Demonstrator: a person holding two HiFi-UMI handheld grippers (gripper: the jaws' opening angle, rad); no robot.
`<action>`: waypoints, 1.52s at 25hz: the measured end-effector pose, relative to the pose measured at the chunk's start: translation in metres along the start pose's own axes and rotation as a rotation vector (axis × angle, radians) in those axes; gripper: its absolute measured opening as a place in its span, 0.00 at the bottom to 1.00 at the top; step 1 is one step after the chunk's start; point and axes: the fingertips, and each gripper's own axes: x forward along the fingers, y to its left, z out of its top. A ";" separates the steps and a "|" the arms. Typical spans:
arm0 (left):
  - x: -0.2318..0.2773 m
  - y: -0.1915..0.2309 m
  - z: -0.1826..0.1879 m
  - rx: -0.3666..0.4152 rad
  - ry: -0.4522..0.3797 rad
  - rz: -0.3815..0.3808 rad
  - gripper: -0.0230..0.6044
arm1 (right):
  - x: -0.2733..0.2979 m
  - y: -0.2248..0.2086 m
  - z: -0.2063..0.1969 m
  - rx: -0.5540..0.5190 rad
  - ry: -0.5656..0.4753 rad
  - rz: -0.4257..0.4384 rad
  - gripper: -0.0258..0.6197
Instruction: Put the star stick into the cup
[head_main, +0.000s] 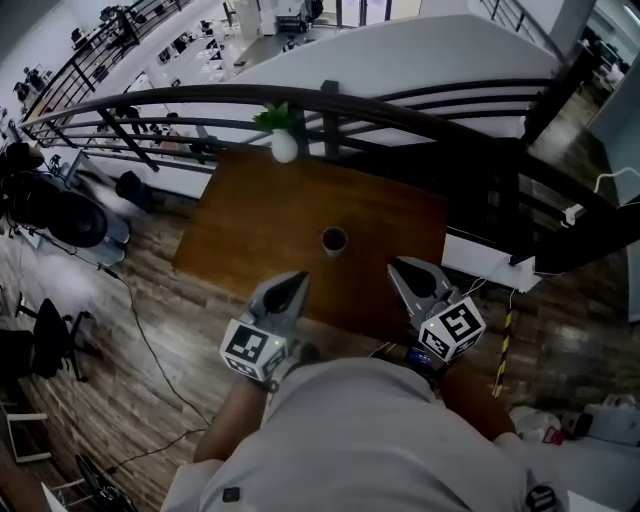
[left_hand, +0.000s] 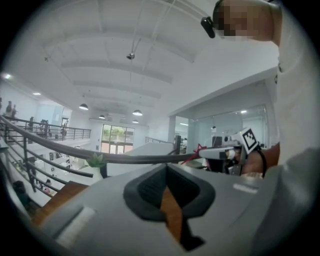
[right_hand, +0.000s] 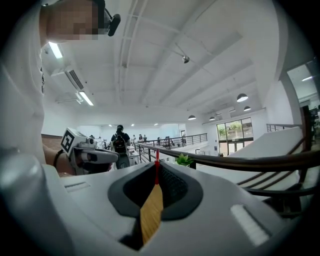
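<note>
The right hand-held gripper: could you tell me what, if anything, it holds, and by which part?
The right hand-held gripper holds the star stick by its red shaft, pinched at the jaw tips; the star pokes out ahead.

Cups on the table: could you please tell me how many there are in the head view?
1. The cup stands near the middle of the table. The person's torso hides the table's near edge, so another may be hidden there.

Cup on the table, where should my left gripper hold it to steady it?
Probably take the cup by its outer wall, low, coming from the near left with the left gripper. It stands upright and its mouth must stay free for the star stick.
</note>
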 end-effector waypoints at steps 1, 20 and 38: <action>-0.004 0.008 0.001 -0.001 0.002 -0.011 0.04 | 0.006 0.003 0.001 0.003 0.000 -0.016 0.08; -0.057 0.114 -0.007 0.005 0.024 -0.189 0.04 | 0.087 0.069 -0.009 0.023 -0.011 -0.223 0.08; -0.006 0.097 -0.004 0.011 0.027 -0.227 0.04 | 0.065 0.025 -0.012 0.031 0.008 -0.265 0.08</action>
